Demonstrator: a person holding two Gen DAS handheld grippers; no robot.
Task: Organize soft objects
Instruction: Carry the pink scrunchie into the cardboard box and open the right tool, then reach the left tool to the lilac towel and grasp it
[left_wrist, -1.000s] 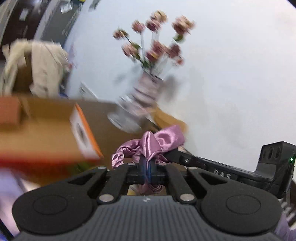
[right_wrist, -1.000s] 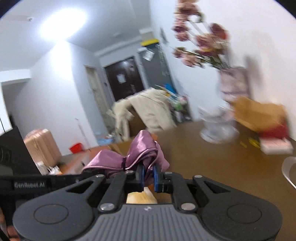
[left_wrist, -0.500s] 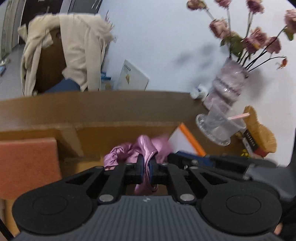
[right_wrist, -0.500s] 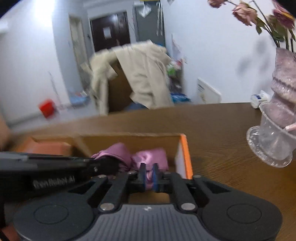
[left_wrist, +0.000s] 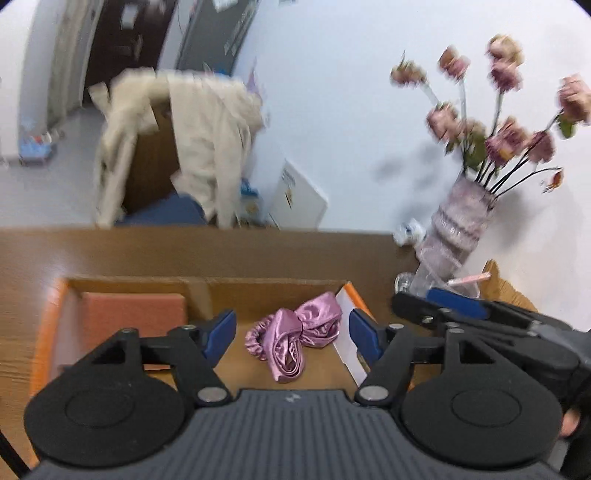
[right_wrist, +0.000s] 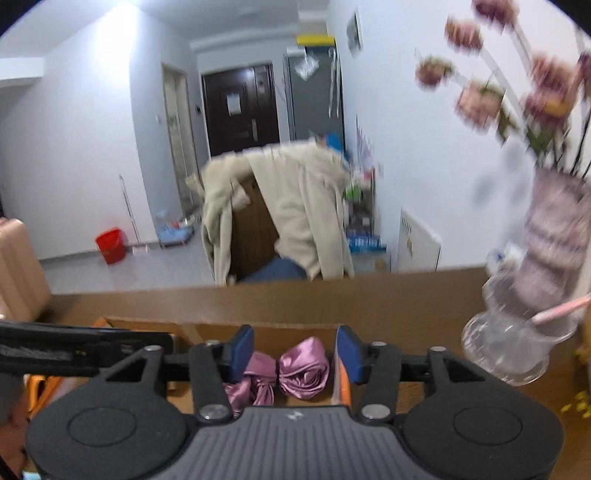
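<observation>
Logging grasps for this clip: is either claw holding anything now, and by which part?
Nothing is held. Both claws have just opened, and the pink satin cloth lies loose in the cardboard box, touching neither claw's pads.

One pink satin scrunchie (left_wrist: 293, 338), one orange pad (left_wrist: 133, 314), one cardboard box (left_wrist: 258, 286).

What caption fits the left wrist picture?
Left gripper, jaws just opened, above the pink satin cloth lying in the cardboard box.
</observation>
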